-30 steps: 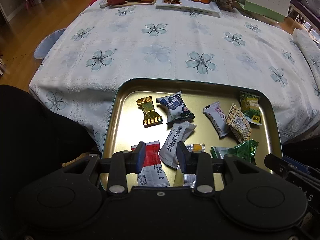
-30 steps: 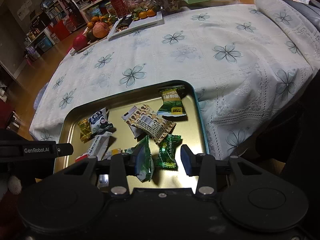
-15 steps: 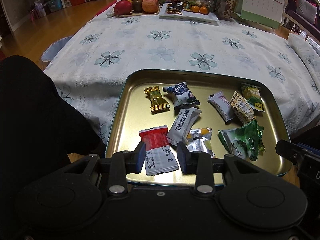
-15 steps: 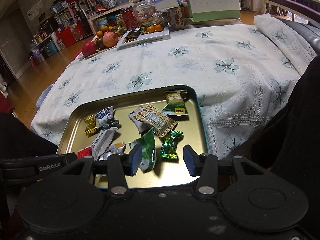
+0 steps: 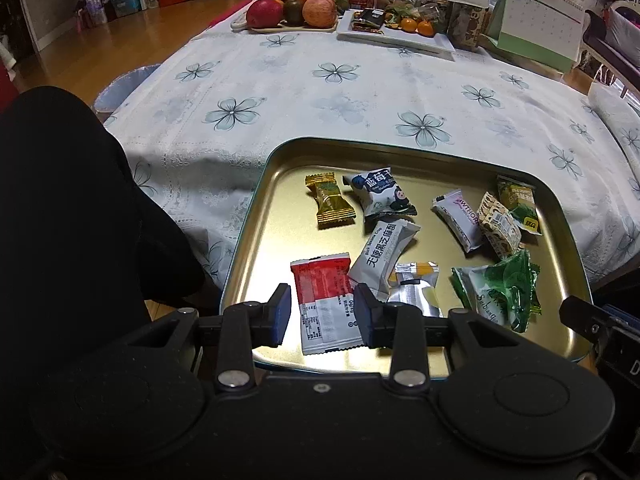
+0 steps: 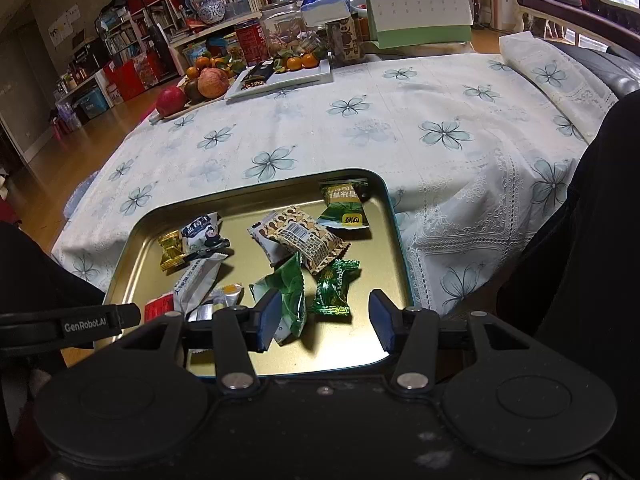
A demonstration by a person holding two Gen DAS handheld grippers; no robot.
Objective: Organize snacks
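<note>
Flowered tablecloth (image 5: pixel 340 104); gold tray (image 5: pixel 256 248) holds perhaps 10 snacks (image 5: pixel 384 252).

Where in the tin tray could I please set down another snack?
Bare gold floor runs along the tin tray's left wall, beside the gold candy and red-and-white packet. The near right corner is also free. The middle and right are crowded.

Dim, warm indoor light here, and the gold tray (image 5: pixel 256 240) throws a soft glare near its front rim. Fisheye bends the tabletop (image 6: pixel 360 128) edges hard; the far shelves go grainy, while wrappers stay reasonably sharp.
</note>
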